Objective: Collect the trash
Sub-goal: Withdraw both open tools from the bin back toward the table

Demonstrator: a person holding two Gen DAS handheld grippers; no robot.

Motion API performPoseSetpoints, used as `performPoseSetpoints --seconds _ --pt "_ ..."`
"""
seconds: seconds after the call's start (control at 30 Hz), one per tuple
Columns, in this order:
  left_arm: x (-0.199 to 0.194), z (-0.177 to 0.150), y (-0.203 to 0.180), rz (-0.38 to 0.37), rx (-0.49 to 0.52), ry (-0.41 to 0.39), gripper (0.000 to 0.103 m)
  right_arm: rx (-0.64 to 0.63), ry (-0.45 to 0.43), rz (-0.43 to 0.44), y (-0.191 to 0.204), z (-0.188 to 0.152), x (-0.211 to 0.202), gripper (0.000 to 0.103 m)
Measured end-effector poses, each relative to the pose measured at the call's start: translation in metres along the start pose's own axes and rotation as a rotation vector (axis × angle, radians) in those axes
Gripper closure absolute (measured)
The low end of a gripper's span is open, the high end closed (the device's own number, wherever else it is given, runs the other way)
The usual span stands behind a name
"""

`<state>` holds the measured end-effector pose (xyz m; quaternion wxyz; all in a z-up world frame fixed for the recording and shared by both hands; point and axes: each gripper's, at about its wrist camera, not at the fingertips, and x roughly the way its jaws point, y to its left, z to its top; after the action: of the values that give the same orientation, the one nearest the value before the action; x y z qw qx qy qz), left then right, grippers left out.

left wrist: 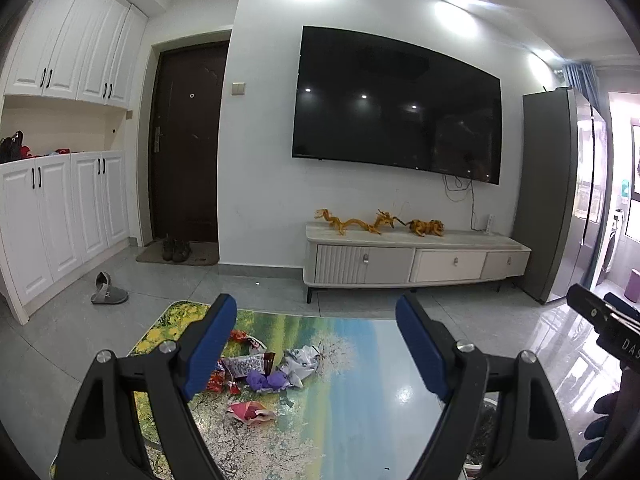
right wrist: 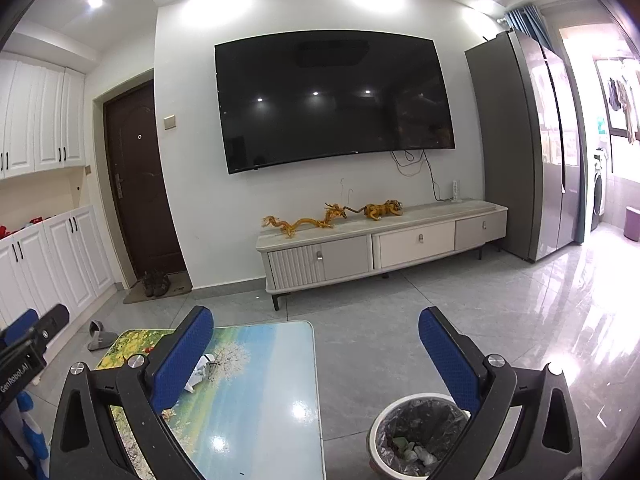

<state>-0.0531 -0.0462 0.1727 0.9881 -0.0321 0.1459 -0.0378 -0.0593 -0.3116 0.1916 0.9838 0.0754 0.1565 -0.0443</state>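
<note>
Wrappers [left wrist: 256, 372] lie in a loose heap on the surface [left wrist: 360, 360], just ahead of the left tool [left wrist: 316, 344] and toward its left finger. We count crinkled red foil, a clear printed packet, a purple twist, a crumpled white sheet [left wrist: 302, 360], and one pink-and-red wrapper [left wrist: 250, 412] lying apart, nearer the tool. All look thin, light and creased, likely to slip or spring back under a loose pinch.

Left tool: fingers apart, nothing between the blue pads, aimed slightly down over the heap. Right tool [right wrist: 316, 360]: fingers spread wide, empty, with the bin [right wrist: 416, 436] below and just inside its right finger. From the right view only the white sheet [right wrist: 202, 372] shows, beside the left pad.

The bin is round and pale-walled with a dark crinkly liner; a few scraps already sit at the bottom. We judge the job partly done: some trash binned, the heap untouched at this moment. The step in hand reads as reaching for the next piece.

Next move, as we judge it: lower the left tool onto one wrapper, the stray pink one being closest, close on a raised fold rather than a flat edge, then carry it across to the bin on the floor beside the surface.

The surface is glossy, printed with a landscape, and throws back the ceiling lights; flat foil on it may be hard to lift.
</note>
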Motion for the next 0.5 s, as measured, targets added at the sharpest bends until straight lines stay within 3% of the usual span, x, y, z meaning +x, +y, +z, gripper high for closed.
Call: performPoseSetpoints --seconds 0.23,0.5 --pt "0.035 -0.018 0.047 0.003 -0.024 0.071 0.022 -0.040 0.073 0.054 0.021 -0.004 0.025 0.000" --pt "0.096 -0.052 0.141 0.068 -0.072 0.238 0.022 -0.121 0.216 0.133 0.061 -0.028 0.072 0.000"
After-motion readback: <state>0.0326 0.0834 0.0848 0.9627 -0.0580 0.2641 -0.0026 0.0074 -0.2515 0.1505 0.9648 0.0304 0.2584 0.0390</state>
